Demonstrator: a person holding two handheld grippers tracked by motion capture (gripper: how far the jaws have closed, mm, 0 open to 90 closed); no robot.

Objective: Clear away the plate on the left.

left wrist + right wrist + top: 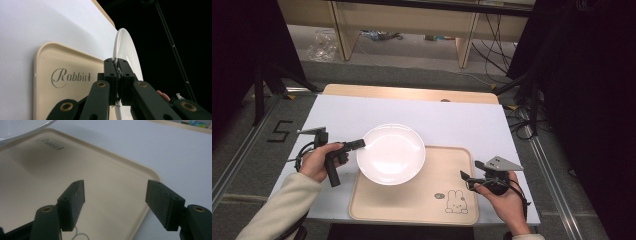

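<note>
Fingers of the left gripper (360, 144) are pressed together on the left rim of the round white ceramic plate (391, 152); in the left gripper view the rim sits pinched between the two black pads (110, 72), with no gap showing. The plate lies over the upper-left corner of the beige rectangular plastic tray (432, 200), partly over the tray and partly over the white table (462, 120); from the right gripper view it seems lifted clear of the tray floor, casting a soft shadow beneath.

The right gripper (464, 176) has its fingers (72, 202) spread wide with nothing between them, hovering over the right side of the tray, near its right edge.

Most of the tray floor right of and below the plate is bare, apart from a printed rabbit drawing (456, 202) near the lower-right corner and the word "Rabbit" (70, 76) on it. White table surface lies free beyond the plate and to the right of the tray. The two grippers are well apart, with the tray's open floor between them.
</note>
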